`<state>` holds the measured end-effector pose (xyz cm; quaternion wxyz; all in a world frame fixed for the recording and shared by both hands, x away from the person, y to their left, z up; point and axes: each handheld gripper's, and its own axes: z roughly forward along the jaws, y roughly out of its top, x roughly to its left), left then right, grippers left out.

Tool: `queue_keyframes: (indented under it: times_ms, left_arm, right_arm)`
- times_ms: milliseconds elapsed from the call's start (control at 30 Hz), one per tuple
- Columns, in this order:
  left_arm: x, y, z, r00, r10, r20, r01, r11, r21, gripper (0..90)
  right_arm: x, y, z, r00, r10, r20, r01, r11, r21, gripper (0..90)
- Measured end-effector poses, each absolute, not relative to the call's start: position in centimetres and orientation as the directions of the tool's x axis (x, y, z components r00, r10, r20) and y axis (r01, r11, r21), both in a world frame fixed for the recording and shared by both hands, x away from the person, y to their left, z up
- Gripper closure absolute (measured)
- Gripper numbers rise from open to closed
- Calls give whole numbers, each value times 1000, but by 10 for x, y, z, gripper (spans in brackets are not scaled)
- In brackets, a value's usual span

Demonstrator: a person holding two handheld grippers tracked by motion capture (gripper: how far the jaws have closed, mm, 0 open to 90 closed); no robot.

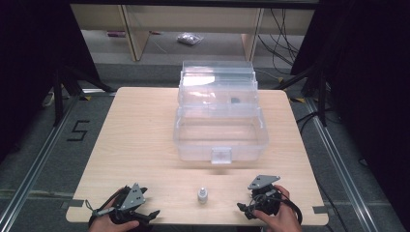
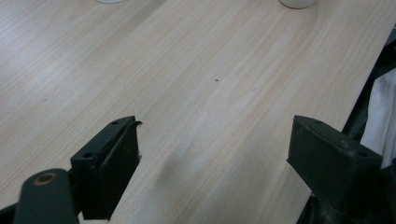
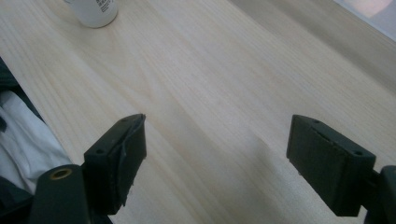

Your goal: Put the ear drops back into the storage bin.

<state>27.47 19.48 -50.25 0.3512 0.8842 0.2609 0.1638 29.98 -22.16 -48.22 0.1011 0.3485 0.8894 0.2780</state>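
Observation:
A small white bottle (image 1: 202,195) stands upright near the front edge of the wooden table (image 1: 140,140), between my two grippers. Its base shows at the top of the left gripper view (image 2: 297,3) and the right gripper view (image 3: 95,11). A clear plastic box (image 1: 220,133) with its lid raised sits at the table's middle back. My left gripper (image 1: 150,215) rests at the front left, open, with bare wood between its jaws (image 2: 212,154). My right gripper (image 1: 244,210) rests at the front right, also open over bare wood (image 3: 215,154).
The box has a front latch (image 1: 221,155) facing me and a small dark item (image 1: 235,100) in its upper tray. Black stands (image 1: 60,82) flank the table. A "5" mark (image 1: 77,130) is on the floor at left.

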Motion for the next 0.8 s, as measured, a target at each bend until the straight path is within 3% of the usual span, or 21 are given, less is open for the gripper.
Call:
queue_keyframes:
  times_ms: [233,800]
  left_arm:
    - [275,194,-503,810,577,107,347,-617,706,160]
    - [275,195,-503,811,575,109,346,-621,704,160]
  right_arm:
    - [296,-215,-479,-726,687,15,578,600,553,186]
    - [299,-188,-463,-803,596,-14,508,696,508,178]
